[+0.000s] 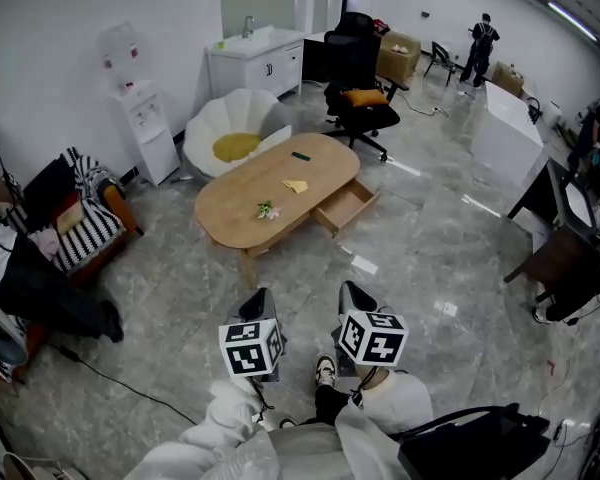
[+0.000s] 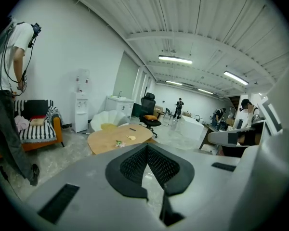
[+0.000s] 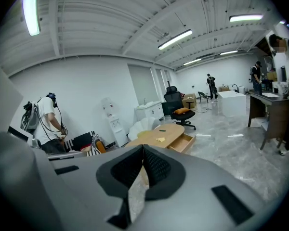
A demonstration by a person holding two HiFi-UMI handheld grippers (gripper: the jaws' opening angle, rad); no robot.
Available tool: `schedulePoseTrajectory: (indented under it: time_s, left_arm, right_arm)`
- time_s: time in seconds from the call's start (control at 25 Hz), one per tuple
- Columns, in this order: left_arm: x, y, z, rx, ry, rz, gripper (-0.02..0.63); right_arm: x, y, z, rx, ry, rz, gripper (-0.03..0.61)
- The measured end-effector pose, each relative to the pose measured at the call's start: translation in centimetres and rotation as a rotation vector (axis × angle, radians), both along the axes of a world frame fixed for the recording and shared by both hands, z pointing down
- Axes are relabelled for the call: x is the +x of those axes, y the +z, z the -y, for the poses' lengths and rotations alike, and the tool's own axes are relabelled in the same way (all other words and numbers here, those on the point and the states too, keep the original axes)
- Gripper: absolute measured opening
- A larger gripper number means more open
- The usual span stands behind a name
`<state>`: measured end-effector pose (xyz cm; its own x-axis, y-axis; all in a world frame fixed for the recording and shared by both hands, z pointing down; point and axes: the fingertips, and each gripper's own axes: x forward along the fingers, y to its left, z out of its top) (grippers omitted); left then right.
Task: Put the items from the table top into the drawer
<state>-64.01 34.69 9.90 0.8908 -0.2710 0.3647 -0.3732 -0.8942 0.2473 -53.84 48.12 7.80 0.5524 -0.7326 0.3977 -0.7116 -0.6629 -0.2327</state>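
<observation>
left hand-held gripper (image 1: 260, 298) and right hand-held gripper (image 1: 352, 293) are closed, empty, well apart from the oval wooden worktop (image 1: 240, 208). best walk in first, then part jaws over the flat yellow piece (image 1: 296, 185).

Type of place: open-plan office with a lounge corner. Indicators: strip lights (image 3: 176, 38) on a ribbed ceiling, polished stone floor (image 1: 430, 258), swivel chair (image 1: 360, 98), desk (image 1: 552, 183), water dispenser (image 1: 140, 118), sink cabinet (image 1: 255, 63), oval wooden table (image 1: 240, 208), striped armchair (image 1: 85, 223), people standing at workstations.
</observation>
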Motion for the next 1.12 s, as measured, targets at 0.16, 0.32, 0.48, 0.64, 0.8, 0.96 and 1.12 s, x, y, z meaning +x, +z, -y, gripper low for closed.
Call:
schedulePoseTrajectory:
  time_s: [0.16, 0.32, 0.48, 0.64, 0.8, 0.96, 1.12]
  left_arm:
    - [3.0, 0.5, 2.1, -0.011, -0.028, 0.008, -0.006]
    - [7.1, 0.1, 3.9, -0.017, -0.058, -0.005, -0.006]
    - [11.1, -0.1, 4.8, -0.026, -0.056, -0.017, -0.006]
    - [14.4, 0.6, 5.8, -0.046, -0.061, -0.006, -0.006]
    - [17.0, 1.2, 6.9, -0.05, -0.086, 0.003, -0.006]
    - [19.8, 1.4, 7.9, -0.048, -0.091, 0.013, -0.006]
    - [22.4, 1.2, 8.6, -0.032, -0.093, 0.019, -0.006]
  right_arm:
    - [3.2, -0.4, 2.5, -0.011, -0.038, -0.043, 0.063]
    - [7.1, -1.1, 4.4, -0.016, -0.065, -0.062, 0.061]
    - [11.3, -1.1, 5.6, -0.025, -0.071, -0.054, 0.061]
    - [14.7, -0.7, 7.0, -0.03, -0.084, -0.045, 0.061]
    - [17.7, 0.3, 8.1, -0.036, -0.105, -0.027, 0.063]
    - [20.7, 0.8, 9.6, -0.03, -0.127, -0.006, 0.062]
    - [23.4, 1.0, 11.0, -0.026, -0.148, 0.005, 0.061]
